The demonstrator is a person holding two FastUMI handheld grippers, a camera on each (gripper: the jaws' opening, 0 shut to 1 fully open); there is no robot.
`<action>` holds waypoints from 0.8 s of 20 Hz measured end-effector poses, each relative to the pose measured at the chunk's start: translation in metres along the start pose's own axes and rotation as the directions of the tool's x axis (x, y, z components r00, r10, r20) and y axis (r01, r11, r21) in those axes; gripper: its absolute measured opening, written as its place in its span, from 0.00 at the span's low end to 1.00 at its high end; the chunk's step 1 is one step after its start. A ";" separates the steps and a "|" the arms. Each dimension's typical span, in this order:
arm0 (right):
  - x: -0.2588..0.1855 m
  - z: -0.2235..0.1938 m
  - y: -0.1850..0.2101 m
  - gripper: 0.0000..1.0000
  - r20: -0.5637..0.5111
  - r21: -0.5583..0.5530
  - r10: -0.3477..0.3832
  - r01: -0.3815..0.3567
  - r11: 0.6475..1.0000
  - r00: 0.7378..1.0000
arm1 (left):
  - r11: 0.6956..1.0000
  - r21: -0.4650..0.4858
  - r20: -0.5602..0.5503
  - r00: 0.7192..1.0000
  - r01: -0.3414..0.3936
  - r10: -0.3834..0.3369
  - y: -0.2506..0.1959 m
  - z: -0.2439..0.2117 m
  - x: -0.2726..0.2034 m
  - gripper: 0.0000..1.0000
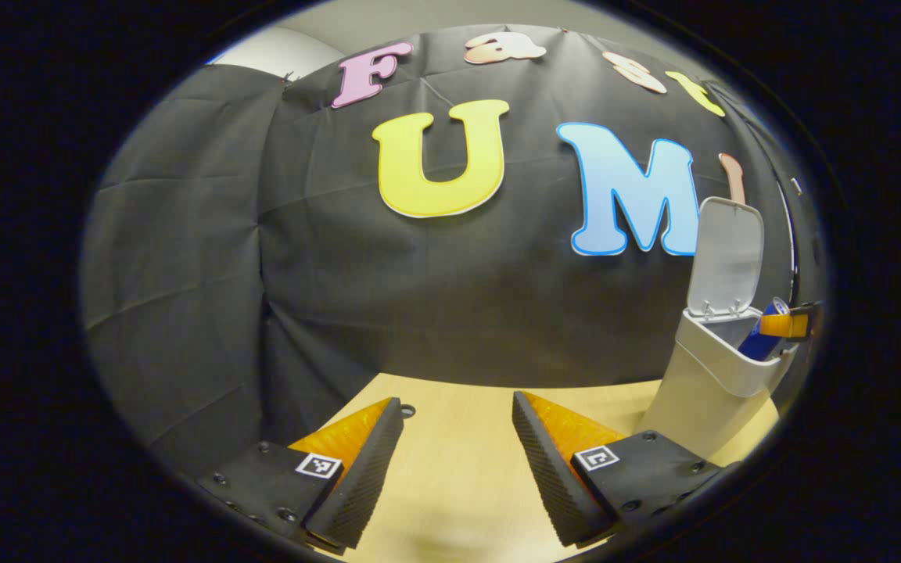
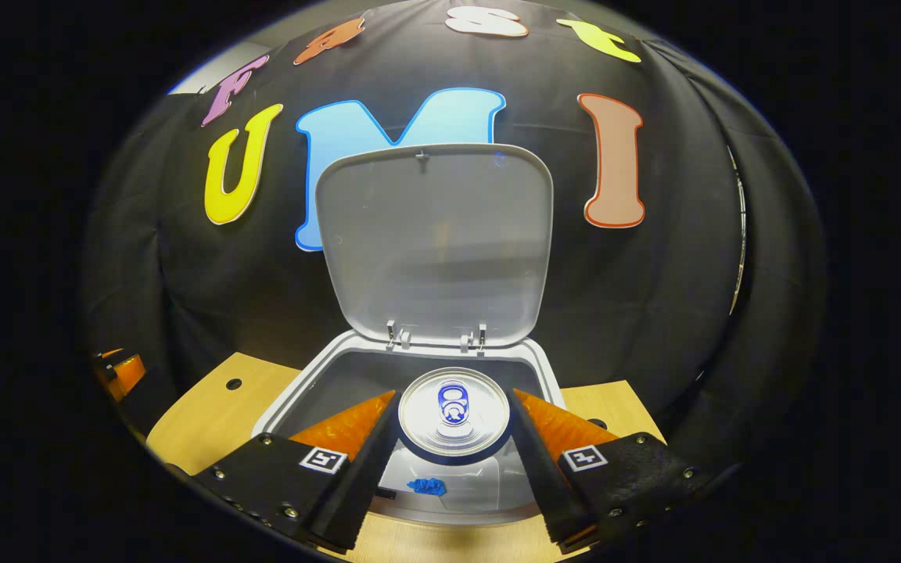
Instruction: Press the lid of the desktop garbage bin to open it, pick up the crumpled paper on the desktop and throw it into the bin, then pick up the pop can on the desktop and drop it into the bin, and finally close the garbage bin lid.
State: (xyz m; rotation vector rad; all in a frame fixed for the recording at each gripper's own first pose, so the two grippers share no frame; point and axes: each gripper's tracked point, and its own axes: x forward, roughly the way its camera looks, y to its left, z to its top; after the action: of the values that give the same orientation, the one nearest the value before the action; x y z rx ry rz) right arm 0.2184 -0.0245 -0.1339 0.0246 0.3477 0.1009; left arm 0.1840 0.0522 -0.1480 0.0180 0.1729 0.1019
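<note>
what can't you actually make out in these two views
- Crumpled paper: the bin's inside is dark in the right gripper view, and the pop can, held by the right gripper, blocks it.
- Pop can body: its top faces the camera; in the left gripper view the bin rim hides its lower part.
- Small blue bit under the can: too small to identify.

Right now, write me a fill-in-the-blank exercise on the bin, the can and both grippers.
1. The bin lid stands ____.
2. The right gripper is shut on the ____.
3. The pop can is held over the bin's ____.
4. The left gripper holds ____ above the table.

Missing words: open; pop can; opening; nothing
</note>
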 end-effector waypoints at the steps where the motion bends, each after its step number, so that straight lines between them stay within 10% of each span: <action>1: 0.001 -0.001 -0.001 0.85 -0.005 0.000 -0.001 0.001 1.000 1.000 | 1.000 0.001 -0.001 1.000 0.000 0.000 0.000 0.000 0.001 0.93; 16: 0.003 0.000 0.000 0.86 -0.009 0.015 -0.002 0.002 1.000 1.000 | 1.000 0.008 -0.007 1.000 0.008 -0.008 -0.004 0.000 0.002 0.93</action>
State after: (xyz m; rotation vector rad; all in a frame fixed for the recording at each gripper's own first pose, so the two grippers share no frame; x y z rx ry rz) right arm 0.2210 -0.0240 -0.1346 0.0387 0.3570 0.0962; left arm 0.1864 0.0481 -0.1488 0.0253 0.1801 0.0935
